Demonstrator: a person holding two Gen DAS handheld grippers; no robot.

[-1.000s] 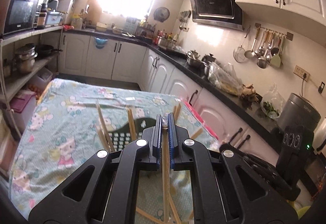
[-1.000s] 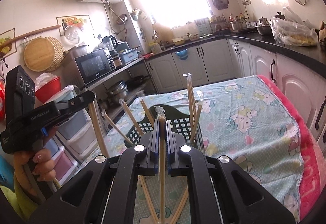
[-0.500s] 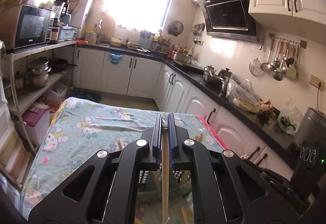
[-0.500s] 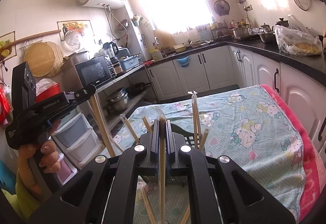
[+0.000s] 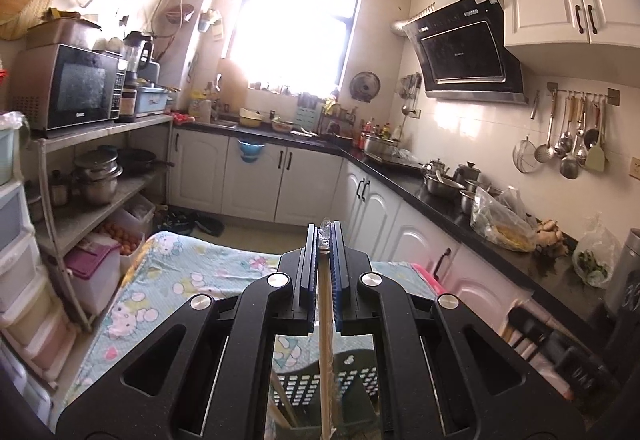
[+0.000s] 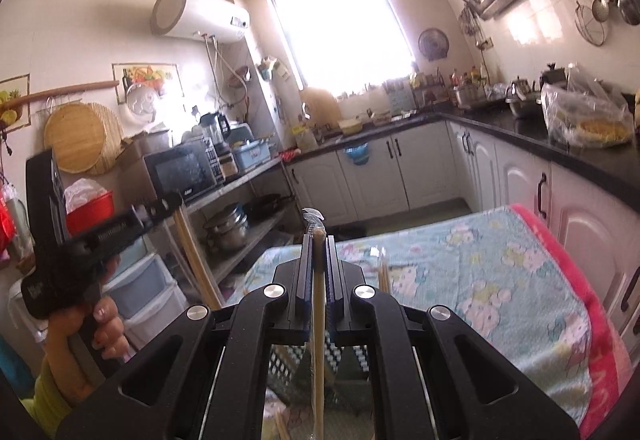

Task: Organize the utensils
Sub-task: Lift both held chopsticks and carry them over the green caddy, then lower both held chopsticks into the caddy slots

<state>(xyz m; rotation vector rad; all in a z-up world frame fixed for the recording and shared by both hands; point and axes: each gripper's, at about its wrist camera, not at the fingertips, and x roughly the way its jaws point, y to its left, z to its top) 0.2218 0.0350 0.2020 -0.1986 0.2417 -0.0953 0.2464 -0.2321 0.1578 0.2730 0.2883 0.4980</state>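
Our left hand-held gripper (image 5: 325,240) is pressed together on a single wooden chopstick (image 5: 326,352), which hangs almost straight down from between the pads; a scrap of clear wrapper shows at its top end. Our right hand-held gripper (image 6: 319,244) pinches a second chopstick (image 6: 318,340) the same way, upright, with a clear wrapper tip poking above the jaws. Below both sits the dark slotted basket (image 5: 352,376), with more chopsticks leaning in it, on a surface covered by a cartoon-print cloth (image 6: 500,280). In the right wrist view we see the person's hand (image 6: 96,324) on the left tool's grip.

We judge the main risk to be slip: each stick is held only near its top, so a quick swing could let it pivot or slide out of the pads. The two long sticks could also knock together, or snag on the basket's slots or the leaning chopsticks and tip them out.
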